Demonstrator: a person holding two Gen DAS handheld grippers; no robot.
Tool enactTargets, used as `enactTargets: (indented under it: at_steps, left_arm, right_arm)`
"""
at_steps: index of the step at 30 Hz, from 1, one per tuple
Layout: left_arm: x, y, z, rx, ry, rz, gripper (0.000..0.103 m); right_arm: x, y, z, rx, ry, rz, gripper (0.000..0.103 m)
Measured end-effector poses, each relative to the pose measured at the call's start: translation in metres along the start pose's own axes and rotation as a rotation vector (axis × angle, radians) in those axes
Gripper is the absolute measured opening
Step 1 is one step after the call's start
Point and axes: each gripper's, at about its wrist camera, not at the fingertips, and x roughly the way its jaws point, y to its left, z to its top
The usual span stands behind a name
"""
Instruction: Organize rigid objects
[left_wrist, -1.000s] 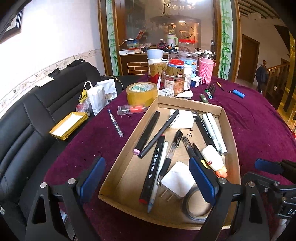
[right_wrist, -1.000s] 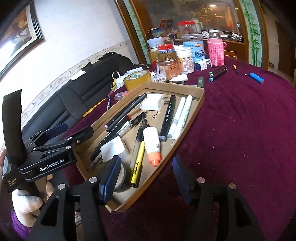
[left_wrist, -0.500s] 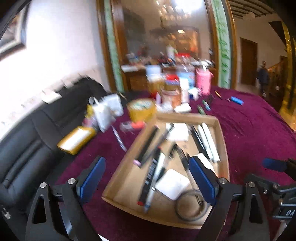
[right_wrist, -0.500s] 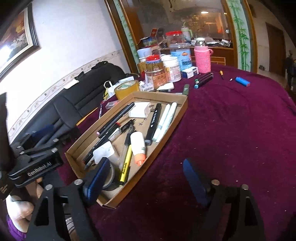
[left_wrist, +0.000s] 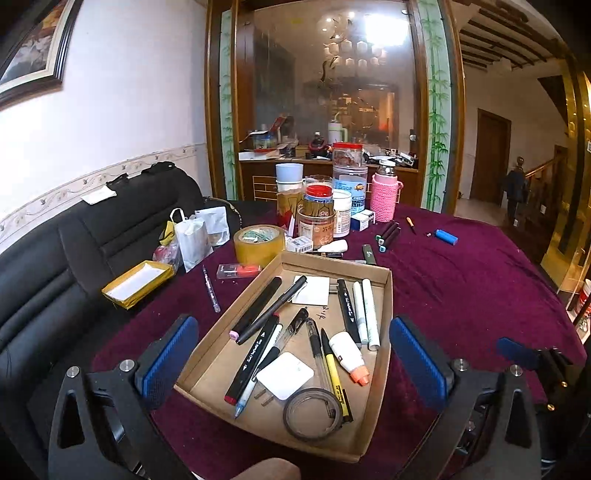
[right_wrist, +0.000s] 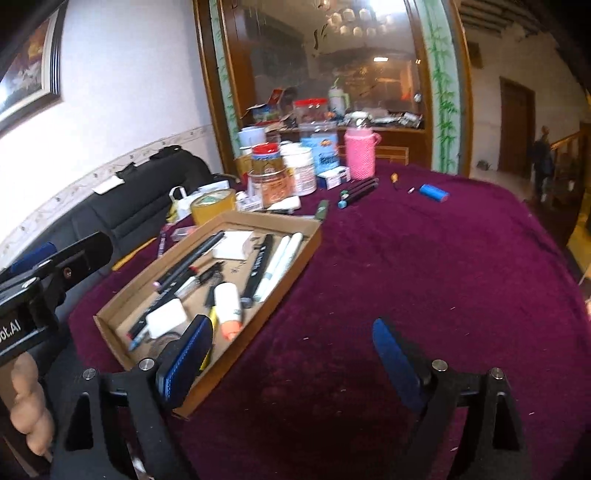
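Two grippers are standing wide apart and holding nothing: I am keeping the left gripper (left_wrist: 291, 354) hovering over the near end of the cardboard tray (left_wrist: 386, 295), its jaws having just been opening with no pad pressing on anything, and the right gripper (right_wrist: 291, 350) is hanging over the tray's near right corner and the bare purple counter (right_wrist: 424, 266), its jaws likewise having just been opening on empty air. Inside the tray the rigid items are lying loose: black markers, white pens, a yellow pen (left_wrist: 334, 373), a white glue tube with an orange cap (left_wrist: 349, 356), a white charger (left_wrist: 285, 375) and a tape ring (left_wrist: 313, 413). More strays are waiting on the counter beyond: green-capped markers (left_wrist: 388, 236), a blue lighter (left_wrist: 446, 236), a clear pen (left_wrist: 210, 291) left of the tray. Risks I am noting: the pens are overlapping, so closing on one is likely to drag or flick its neighbour; the light tray is likely to slide on the cloth if a finger catches its wall; reaching toward the far markers is bringing the jars (left_wrist: 320, 218) into knock-over range; both grippers are crowding the same corner, so they could collide.
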Motion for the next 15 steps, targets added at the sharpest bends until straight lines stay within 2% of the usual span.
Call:
enactTargets:
  at_steps: [3,15]
  left_arm:
    - [-0.003,0.003,0.000,-0.020,-0.009,0.019,0.103]
    - [0.016,0.019,-0.006,-0.059,0.047,0.057,0.103]
  right_arm:
    - [-0.002,0.003,0.001,-0.026,-0.020,-0.037,0.095]
    - [0.011,0.022,0.009,-0.089,0.016,-0.022,0.095]
